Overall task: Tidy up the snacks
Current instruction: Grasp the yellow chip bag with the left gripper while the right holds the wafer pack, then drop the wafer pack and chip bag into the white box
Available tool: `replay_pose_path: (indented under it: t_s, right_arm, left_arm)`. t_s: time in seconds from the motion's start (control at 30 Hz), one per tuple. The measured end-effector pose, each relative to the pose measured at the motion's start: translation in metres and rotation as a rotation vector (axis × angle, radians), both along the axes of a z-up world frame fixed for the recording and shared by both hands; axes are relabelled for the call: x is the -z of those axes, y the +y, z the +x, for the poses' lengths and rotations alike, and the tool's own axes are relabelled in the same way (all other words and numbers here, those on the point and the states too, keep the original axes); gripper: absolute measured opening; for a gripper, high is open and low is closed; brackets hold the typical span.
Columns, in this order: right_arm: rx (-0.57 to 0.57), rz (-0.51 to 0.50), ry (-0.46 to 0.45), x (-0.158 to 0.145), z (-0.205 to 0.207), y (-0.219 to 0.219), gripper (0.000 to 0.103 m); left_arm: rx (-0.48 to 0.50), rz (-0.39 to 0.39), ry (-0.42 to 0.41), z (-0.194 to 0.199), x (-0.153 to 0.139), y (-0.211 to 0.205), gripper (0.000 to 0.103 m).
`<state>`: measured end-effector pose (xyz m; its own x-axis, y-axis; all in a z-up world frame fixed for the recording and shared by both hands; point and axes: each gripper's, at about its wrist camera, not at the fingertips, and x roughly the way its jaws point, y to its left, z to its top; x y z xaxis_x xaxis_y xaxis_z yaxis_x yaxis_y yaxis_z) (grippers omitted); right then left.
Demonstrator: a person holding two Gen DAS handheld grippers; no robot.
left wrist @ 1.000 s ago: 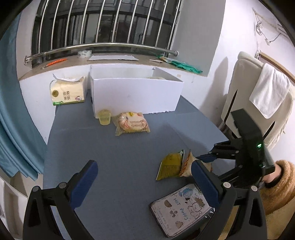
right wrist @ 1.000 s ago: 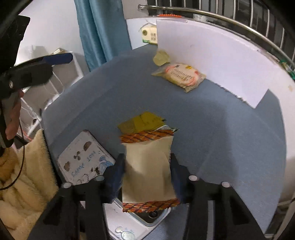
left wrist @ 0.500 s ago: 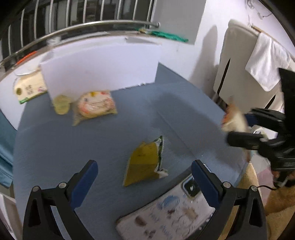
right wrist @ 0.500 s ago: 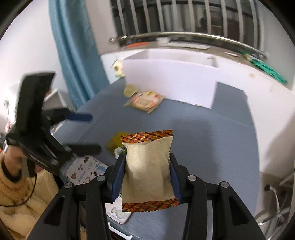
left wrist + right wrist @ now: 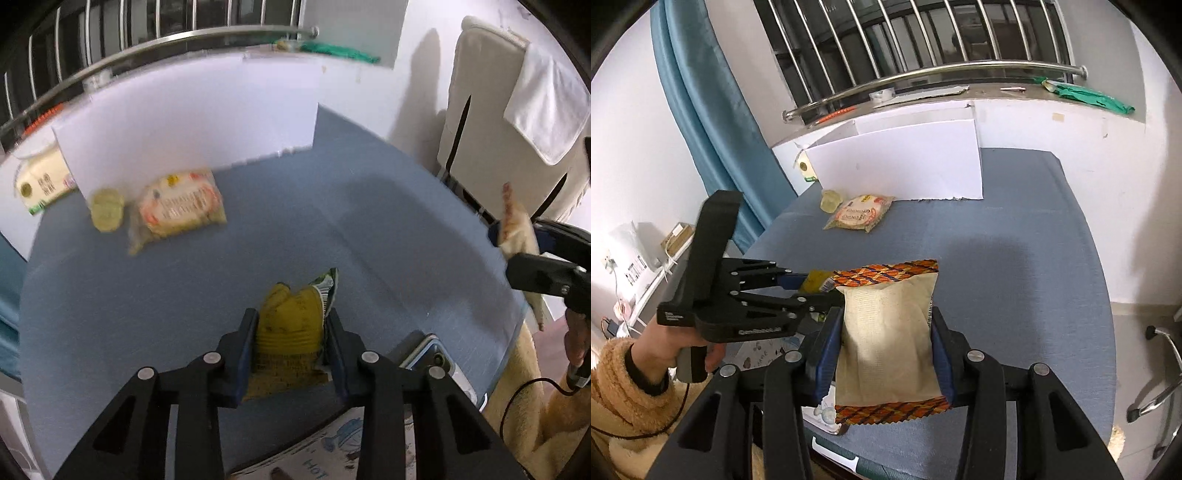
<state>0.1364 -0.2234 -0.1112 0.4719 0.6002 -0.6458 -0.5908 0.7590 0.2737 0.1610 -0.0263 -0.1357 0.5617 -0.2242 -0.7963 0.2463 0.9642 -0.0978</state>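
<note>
Left hand-held gripper (image 5: 291, 332), spread a second ago, now pinches the yellow pack (image 5: 290, 325); right hand-held gripper (image 5: 886, 350) pinches the beige pack (image 5: 886, 332), lifted off the bench (image 5: 1015, 258); both ready for the box (image 5: 897, 166)

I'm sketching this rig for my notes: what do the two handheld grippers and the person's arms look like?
Both the left gripper and the right gripper are black angular linkage frames with silver pivot bolts and blue finger pads. White lettering, too small to read, marks the left gripper's side. A thin black cable trails over the fuzzy tan fleece sleeve.
</note>
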Motion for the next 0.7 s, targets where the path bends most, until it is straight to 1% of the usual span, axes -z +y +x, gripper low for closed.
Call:
replay_pose_path:
  t_s: [0.07,0.17,0.23,0.3,0.33,0.43,0.47,0.53,0.6,0.63,0.7]
  right_arm:
    - [0.000,0.019,-0.003,-0.002,0.002,0.000,0.049]
    - [0.009,0.038,-0.028,-0.012,0.009,0.005,0.049]
    - [0.009,0.075,-0.039,-0.023,0.020,0.010,0.049]
    - [0.007,0.089,-0.056,-0.035,0.031,0.017,0.049]
    - [0.014,0.092,-0.070,-0.045,0.043,0.024,0.049]
    - [0.019,0.126,-0.085,-0.072,0.077,0.042,0.049]
    - [0.022,0.138,-0.089,-0.081,0.092,0.049,0.049]
    - [0.037,0.142,-0.100,-0.098,0.121,0.064,0.049]
    - [0.052,0.129,-0.083,-0.109,0.156,0.080,0.049]
    - [0.065,0.121,-0.073,-0.114,0.179,0.090,0.049]
    - [0.081,0.103,-0.050,-0.116,0.210,0.102,0.049]
  left_arm:
    - [-0.016,-0.035,-0.043,-0.003,-0.018,0.011,0.038]
    - [-0.048,-0.058,-0.128,-0.004,-0.048,0.029,0.038]
    - [-0.073,-0.074,-0.172,0.001,-0.066,0.041,0.038]
    - [-0.106,-0.094,-0.234,0.013,-0.092,0.061,0.038]
    - [-0.117,-0.101,-0.250,0.020,-0.099,0.067,0.038]
    - [-0.157,-0.163,-0.289,0.058,-0.125,0.096,0.038]
    - [-0.172,-0.169,-0.293,0.078,-0.134,0.106,0.038]
    - [-0.199,-0.155,-0.302,0.103,-0.145,0.119,0.038]
    - [-0.199,-0.188,-0.326,0.136,-0.155,0.133,0.039]
    - [-0.213,-0.169,-0.316,0.150,-0.156,0.136,0.038]
    - [-0.234,-0.109,-0.288,0.172,-0.157,0.138,0.039]
